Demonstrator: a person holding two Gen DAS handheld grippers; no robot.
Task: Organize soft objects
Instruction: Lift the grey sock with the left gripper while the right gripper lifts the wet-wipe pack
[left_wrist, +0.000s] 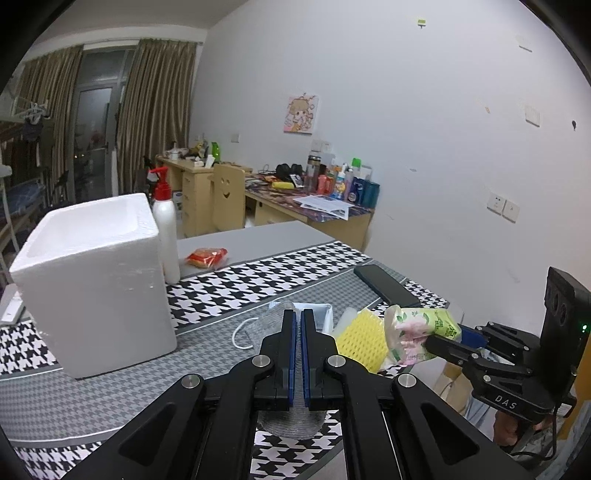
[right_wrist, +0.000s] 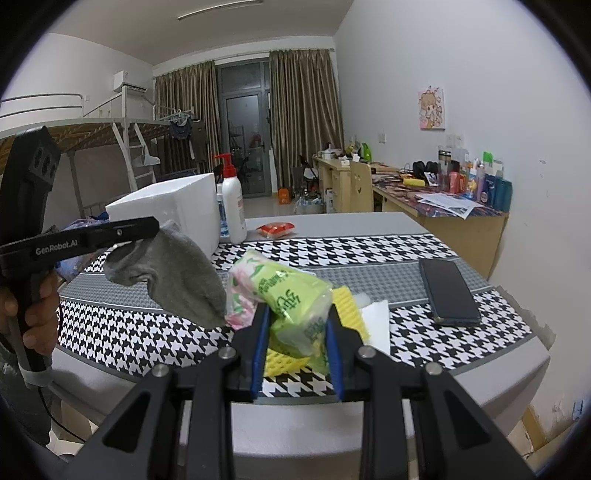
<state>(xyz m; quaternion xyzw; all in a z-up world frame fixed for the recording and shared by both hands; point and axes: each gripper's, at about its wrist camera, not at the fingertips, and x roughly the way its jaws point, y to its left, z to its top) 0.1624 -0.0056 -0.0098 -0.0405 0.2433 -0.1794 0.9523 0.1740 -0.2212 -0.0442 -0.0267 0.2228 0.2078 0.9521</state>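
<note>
My left gripper (left_wrist: 297, 314) is shut on a grey sock (right_wrist: 173, 273), which hangs from it above the table; the sock also shows below the fingers in the left wrist view (left_wrist: 291, 422). My right gripper (right_wrist: 297, 314) is shut on a green and pink tissue pack (right_wrist: 280, 291), held above the table; the pack shows at the right of the left wrist view (left_wrist: 417, 332). A yellow foam net (left_wrist: 360, 341) and a white face mask (left_wrist: 255, 328) lie on the table under the grippers. A white foam box (left_wrist: 96, 280) stands open at the left.
A white pump bottle (left_wrist: 166, 229) stands beside the box, with a red snack packet (left_wrist: 207, 256) behind it. A black phone (right_wrist: 448, 291) lies at the table's right. The checkered cloth (right_wrist: 332, 254) covers the table. Desks and a chair stand along the wall.
</note>
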